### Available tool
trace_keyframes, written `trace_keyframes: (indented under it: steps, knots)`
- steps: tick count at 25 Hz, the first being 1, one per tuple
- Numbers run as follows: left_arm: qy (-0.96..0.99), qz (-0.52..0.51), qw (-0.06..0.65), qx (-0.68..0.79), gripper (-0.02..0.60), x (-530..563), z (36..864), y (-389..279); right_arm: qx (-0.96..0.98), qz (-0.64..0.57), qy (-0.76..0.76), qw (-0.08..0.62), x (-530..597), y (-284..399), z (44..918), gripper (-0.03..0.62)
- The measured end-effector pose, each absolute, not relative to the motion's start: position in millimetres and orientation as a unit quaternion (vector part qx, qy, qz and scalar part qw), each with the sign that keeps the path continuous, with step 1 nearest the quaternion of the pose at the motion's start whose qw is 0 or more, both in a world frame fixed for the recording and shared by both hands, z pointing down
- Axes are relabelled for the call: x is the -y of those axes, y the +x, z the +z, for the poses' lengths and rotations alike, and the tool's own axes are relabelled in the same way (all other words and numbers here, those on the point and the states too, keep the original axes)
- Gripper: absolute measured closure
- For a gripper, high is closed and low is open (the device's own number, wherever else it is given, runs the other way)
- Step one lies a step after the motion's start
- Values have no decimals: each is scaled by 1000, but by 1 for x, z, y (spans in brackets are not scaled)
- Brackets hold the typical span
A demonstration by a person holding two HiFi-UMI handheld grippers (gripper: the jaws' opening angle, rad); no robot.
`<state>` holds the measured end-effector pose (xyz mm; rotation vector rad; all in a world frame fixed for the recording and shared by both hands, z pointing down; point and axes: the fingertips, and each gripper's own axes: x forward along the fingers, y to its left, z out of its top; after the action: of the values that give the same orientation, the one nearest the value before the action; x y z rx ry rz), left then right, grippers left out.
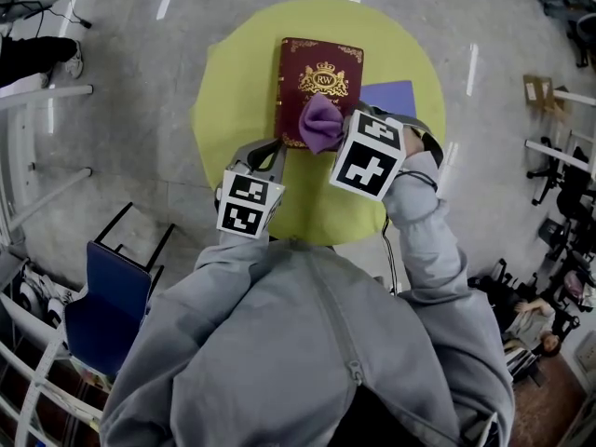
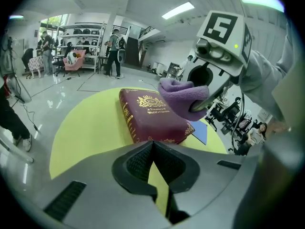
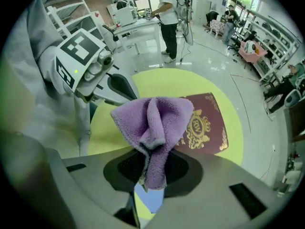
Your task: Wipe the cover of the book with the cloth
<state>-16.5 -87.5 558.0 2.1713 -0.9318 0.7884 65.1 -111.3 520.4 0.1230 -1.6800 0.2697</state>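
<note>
Over the book point(image 1: 317, 73) beside a blue sheet point(image 1: 393, 96), cloth point(image 3: 152, 118) pinched in right gripper point(image 3: 150, 159) jaws; left gripper point(image 2: 152, 147) jaws together.

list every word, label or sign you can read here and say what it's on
"RW": gold crest on the book cover.
"A Treasury of World's Classics": gold title under that crest, small, so read with some doubt.
Book spine: gold print, too small to read.
On the left gripper and right gripper: the cubes carry black-and-white square patterns only, no words.
Nothing legible on the cloth.
</note>
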Motion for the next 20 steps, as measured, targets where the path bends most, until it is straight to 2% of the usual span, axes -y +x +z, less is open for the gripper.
trace_keyframes:
  steps: [8,20]
  knots:
    - [824,294,322,362,563,87,562,-20,760,111,-9,640,97,-5,542,494]
    - [819,290,326,372,563,87,562,-24,725,118,-42,677,97,-4,555,494]
